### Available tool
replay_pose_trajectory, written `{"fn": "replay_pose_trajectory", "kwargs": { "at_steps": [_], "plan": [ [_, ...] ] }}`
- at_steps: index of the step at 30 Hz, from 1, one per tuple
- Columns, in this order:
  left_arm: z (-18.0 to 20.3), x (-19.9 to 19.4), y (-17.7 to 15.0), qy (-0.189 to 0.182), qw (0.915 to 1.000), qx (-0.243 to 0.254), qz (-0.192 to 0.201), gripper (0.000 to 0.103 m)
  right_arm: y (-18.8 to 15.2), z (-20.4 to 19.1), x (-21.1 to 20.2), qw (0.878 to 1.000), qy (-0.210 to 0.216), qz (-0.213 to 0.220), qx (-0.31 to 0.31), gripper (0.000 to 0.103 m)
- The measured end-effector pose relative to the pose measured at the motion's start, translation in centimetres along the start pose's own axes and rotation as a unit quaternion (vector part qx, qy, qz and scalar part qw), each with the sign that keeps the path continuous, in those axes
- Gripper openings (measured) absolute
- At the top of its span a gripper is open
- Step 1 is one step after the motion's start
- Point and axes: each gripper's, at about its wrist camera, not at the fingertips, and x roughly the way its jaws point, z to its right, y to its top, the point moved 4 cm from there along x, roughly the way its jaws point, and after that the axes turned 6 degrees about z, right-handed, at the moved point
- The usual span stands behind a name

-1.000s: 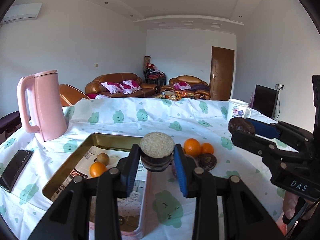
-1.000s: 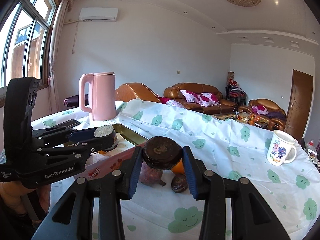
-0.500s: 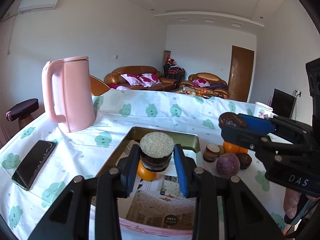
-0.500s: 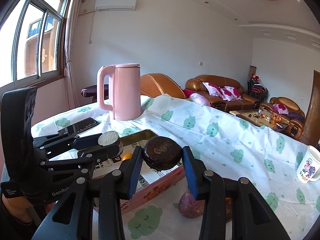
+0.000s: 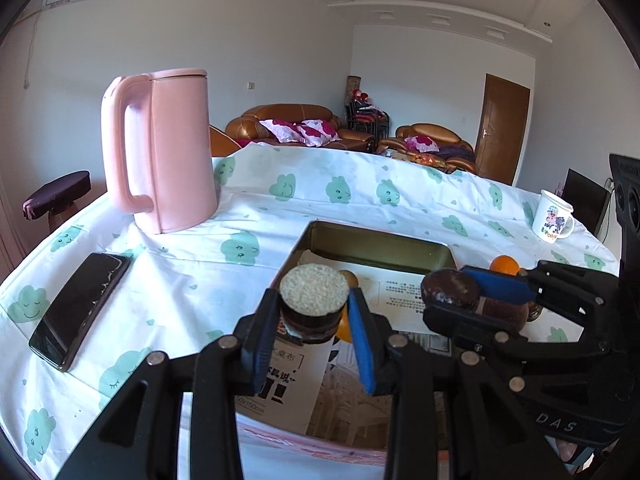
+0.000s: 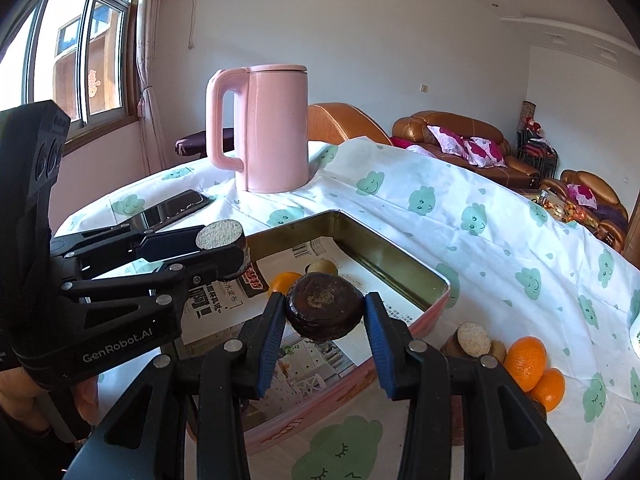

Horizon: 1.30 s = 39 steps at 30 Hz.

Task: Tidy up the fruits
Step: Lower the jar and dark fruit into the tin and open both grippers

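1. Risk: I hold two fruit pieces above the shallow gold-lined metal tray with pink outer walls point(image 6: 434, 280), which sits near the counter's front edge. The tray floor is lined with loose printed paper point(image 5: 404, 300); a piece let go from this height could, in my judgement, roll or skid on it.
2. Risk: a small orange point(image 6: 282, 282) and a brownish round fruit point(image 6: 322, 267) already lie in the tray's far half, just beyond my right load. Setting down there could knock them.
3. Risk: the two tools stand close side by side over the tray; lowering both together could make them clash.
4. Left hand-held gripper point(image 5: 314, 330): clenched on a short dark cylinder with a pale grainy cut top point(image 5: 313, 290), tilted forward and down over the tray's near left part.
5. Right hand-held gripper point(image 6: 324, 330): clamped on a dark brown flattened round fruit point(image 6: 324, 310), angled downward over the tray's near edge.
6. Remaining: two oranges point(image 6: 525, 362), a cut dark piece point(image 6: 472, 340) and other dark fruit rest on the counter's cloth beside the tray's right wall.
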Motion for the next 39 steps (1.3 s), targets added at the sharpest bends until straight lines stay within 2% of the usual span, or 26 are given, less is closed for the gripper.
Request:
{"fn": "replay_pose_trajectory", "kwargs": {
  "at_steps": [7,16,19,20,22,25,28,30,33,39],
  "plan": [
    [0.0,1.1,-0.8,-0.003,0.9998,0.0,-0.022,0.036,-1.1,-0.4,1.4,0.999,0.0,-0.032,-0.01,0.043],
    [0.1,1.7,-1.1,-0.003,0.9993,0.0,-0.037,0.037,-1.2,-0.7,1.8,0.999,-0.004,-0.04,-0.02,0.043],
    [0.1,1.5,-1.0,0.003,0.9995,0.002,-0.03,0.039,-1.2,-0.8,1.8,0.999,0.001,-0.039,-0.021,0.047],
    [0.1,1.4,-1.0,0.003,0.9996,0.002,-0.029,0.042,-1.2,-0.9,1.7,0.999,0.003,-0.038,-0.023,0.056],
    [0.0,1.3,-0.9,0.009,0.9996,0.004,-0.027,0.045,-1.1,-1.1,1.5,0.999,-0.009,-0.032,-0.031,0.064],
    [-0.2,1.3,-0.8,0.008,0.9996,-0.001,-0.025,0.048,-1.0,-1.1,1.1,0.999,-0.011,-0.022,-0.033,0.064],
    [-0.3,0.9,-0.6,0.01,0.9998,-0.004,-0.017,0.059,-1.0,-0.7,0.5,1.0,-0.016,-0.011,-0.023,0.064],
    [-0.2,0.3,-0.4,0.008,0.9999,-0.009,-0.006,0.075,-1.2,-0.1,-0.1,1.0,-0.022,-0.008,-0.012,0.064],
    [0.5,-0.7,0.1,0.001,0.9999,-0.008,0.015,0.088,-1.9,1.1,-1.9,0.999,-0.034,0.001,-0.007,0.064],
    [3.4,-1.4,0.6,-0.031,0.9991,0.0,0.029,0.088,-4.3,6.7,-6.7,0.994,-0.1,0.011,0.034,0.064]
  ]
}}
